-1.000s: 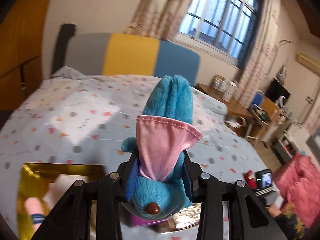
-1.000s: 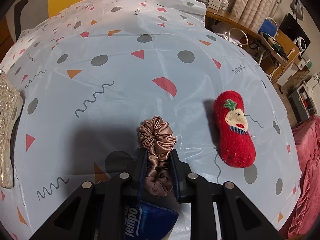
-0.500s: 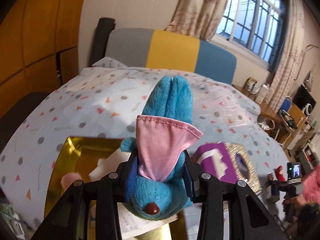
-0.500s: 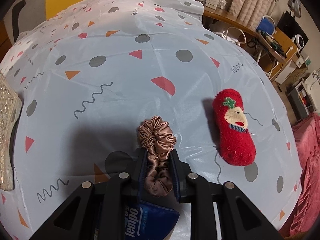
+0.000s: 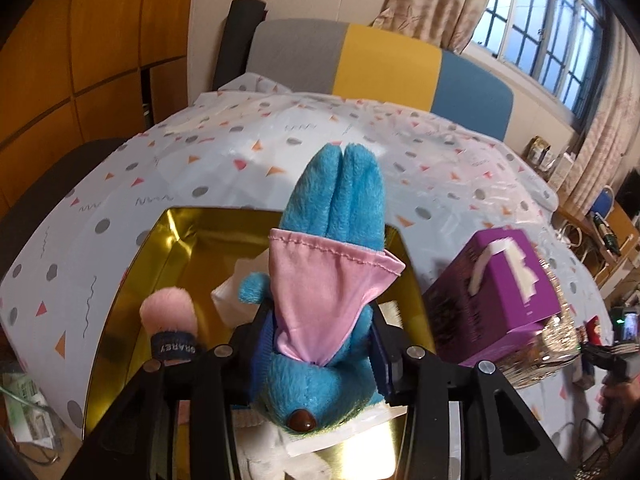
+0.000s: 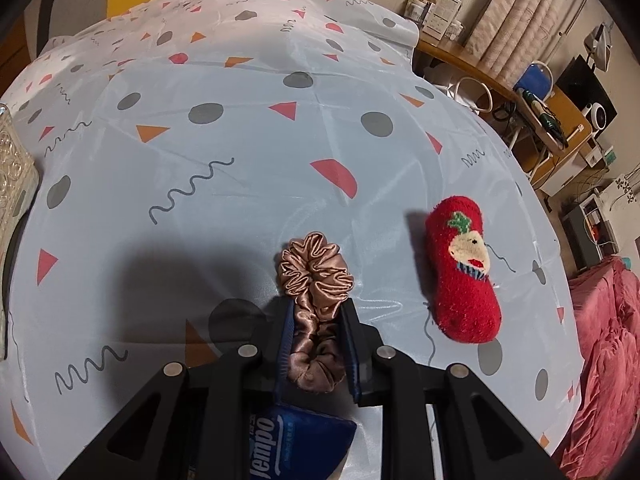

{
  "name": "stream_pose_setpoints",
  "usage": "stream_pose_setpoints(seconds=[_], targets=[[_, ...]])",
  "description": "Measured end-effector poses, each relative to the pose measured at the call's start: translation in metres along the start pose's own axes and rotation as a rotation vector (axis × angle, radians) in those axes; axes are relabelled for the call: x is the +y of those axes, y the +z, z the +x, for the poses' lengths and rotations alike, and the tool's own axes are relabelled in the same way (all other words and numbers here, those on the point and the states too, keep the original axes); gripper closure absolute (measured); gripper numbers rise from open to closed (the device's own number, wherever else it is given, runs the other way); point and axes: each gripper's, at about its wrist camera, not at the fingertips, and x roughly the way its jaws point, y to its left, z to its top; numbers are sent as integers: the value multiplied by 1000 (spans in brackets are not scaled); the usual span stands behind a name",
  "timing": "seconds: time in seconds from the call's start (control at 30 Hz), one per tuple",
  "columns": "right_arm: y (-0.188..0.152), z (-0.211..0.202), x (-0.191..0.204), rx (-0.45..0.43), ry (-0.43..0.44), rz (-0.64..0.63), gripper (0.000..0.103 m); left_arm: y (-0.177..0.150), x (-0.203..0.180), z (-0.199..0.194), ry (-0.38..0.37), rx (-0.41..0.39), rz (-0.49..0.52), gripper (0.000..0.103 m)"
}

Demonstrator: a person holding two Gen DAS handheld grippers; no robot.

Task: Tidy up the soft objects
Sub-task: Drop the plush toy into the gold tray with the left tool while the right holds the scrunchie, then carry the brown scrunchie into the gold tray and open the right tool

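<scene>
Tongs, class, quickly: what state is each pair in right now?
Left tongs: shut on the blue plush toy.
Right tongs: shut on the brown scrunchie.

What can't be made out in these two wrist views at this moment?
- Left wrist: the gold box's floor is mostly hidden by the blue plush in the left gripper.
- Left wrist: the white items under the plush are covered and cut off by the bottom edge.
- Right wrist: the blue tissue pack is half hidden behind the right gripper holding the scrunchie.
- Right wrist: the glittery object is cut off at the left edge.
</scene>
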Motion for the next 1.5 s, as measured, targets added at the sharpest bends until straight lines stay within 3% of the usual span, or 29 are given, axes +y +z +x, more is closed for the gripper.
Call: stream_pose_setpoints(seconds=[0.17, 0.3, 0.7, 0.8, 1.07, 1.5], targets=[[-1, 0, 2, -5, -8, -14, 82, -8, 7, 10, 27, 16, -8, 55], [-1, -1, 3, -5, -11, -19, 82, -9, 9, 9, 51, 5, -1, 40], [4, -3, 7, 33, -40, 15, 86, -10, 15, -4, 88, -35, -11, 12], [6, -7, 7, 33, 9, 62, 86, -11, 15, -8, 105, -47, -6, 1], [11, -22, 23, 4, 106, 105, 86, -15, 16, -19, 132, -64, -7, 0], [16, -92, 73, -192, 275, 93, 86, -22, 10, -33, 116, -76, 15, 0]])
